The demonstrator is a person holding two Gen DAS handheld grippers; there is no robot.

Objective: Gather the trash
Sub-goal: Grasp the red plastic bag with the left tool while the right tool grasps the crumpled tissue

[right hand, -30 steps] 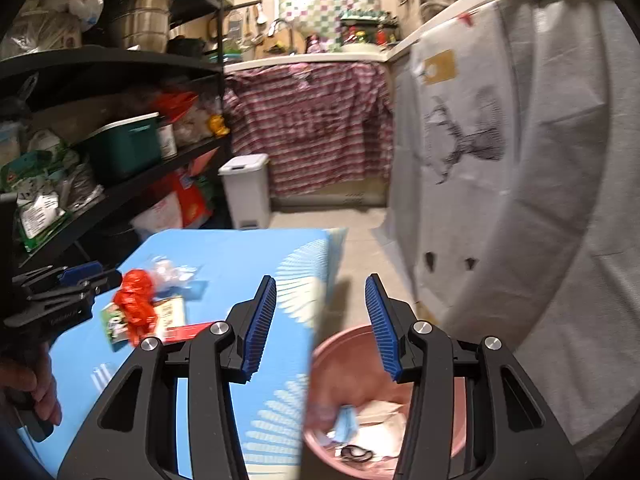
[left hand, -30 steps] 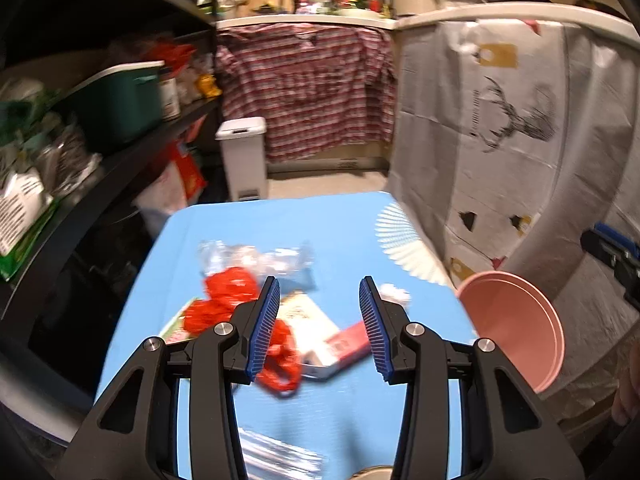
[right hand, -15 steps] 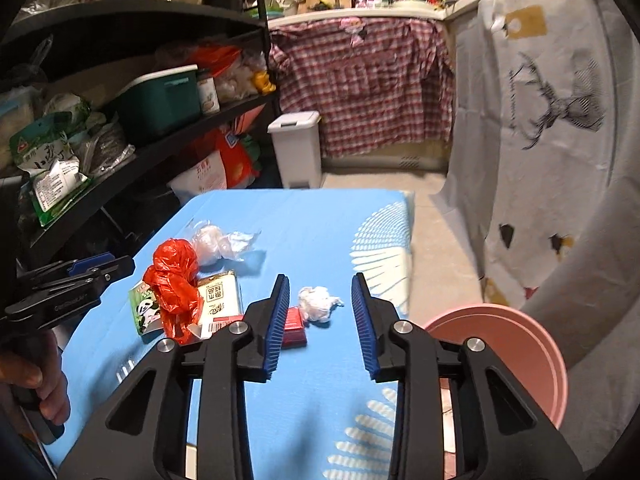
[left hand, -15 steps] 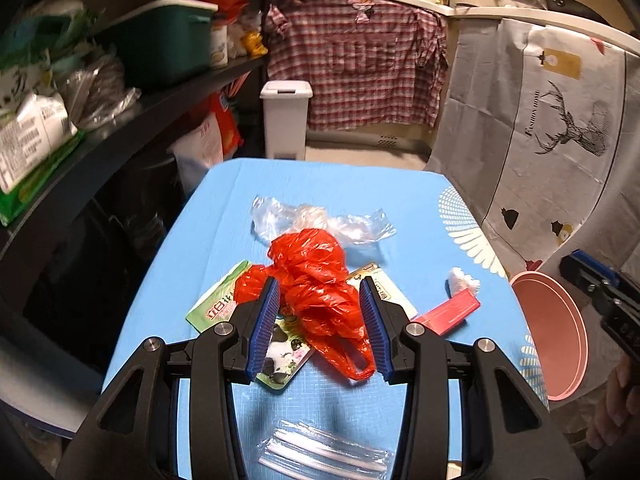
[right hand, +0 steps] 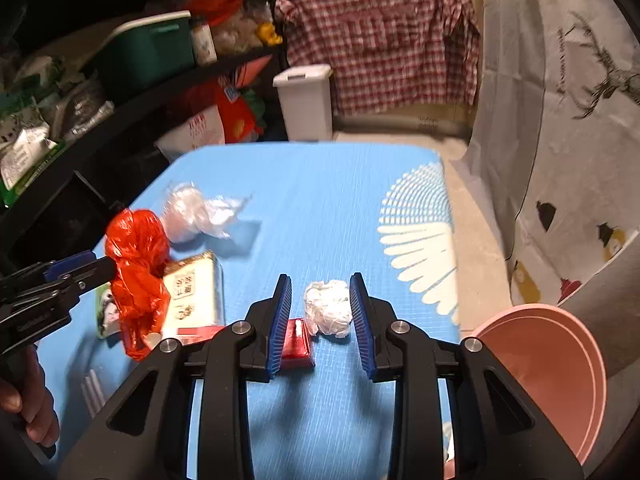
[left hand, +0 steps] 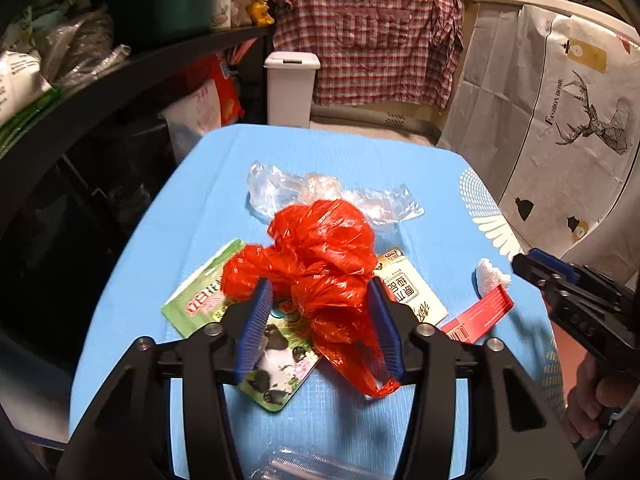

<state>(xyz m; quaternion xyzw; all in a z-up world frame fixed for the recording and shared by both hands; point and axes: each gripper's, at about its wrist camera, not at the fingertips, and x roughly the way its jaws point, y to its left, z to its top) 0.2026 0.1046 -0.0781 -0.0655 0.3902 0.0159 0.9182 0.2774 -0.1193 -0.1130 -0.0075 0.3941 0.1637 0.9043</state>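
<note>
A crumpled red plastic bag lies on the blue table over a green wrapper and a white wrapper. My left gripper is open with its jaws on either side of the red bag, which also shows in the right wrist view. My right gripper is open around a crumpled white tissue, beside a red packet. A clear plastic bag lies further back. The pink bin stands off the table's right edge.
Black shelves full of goods run along the left. A white pedal bin and a plaid cloth are beyond the table. A deer-print sheet hangs on the right. Clear wrappers lie at the near edge.
My left gripper has moved closer, so the red bag now sits between its jaws. My right gripper has moved forward over the table and now brackets the white tissue.
</note>
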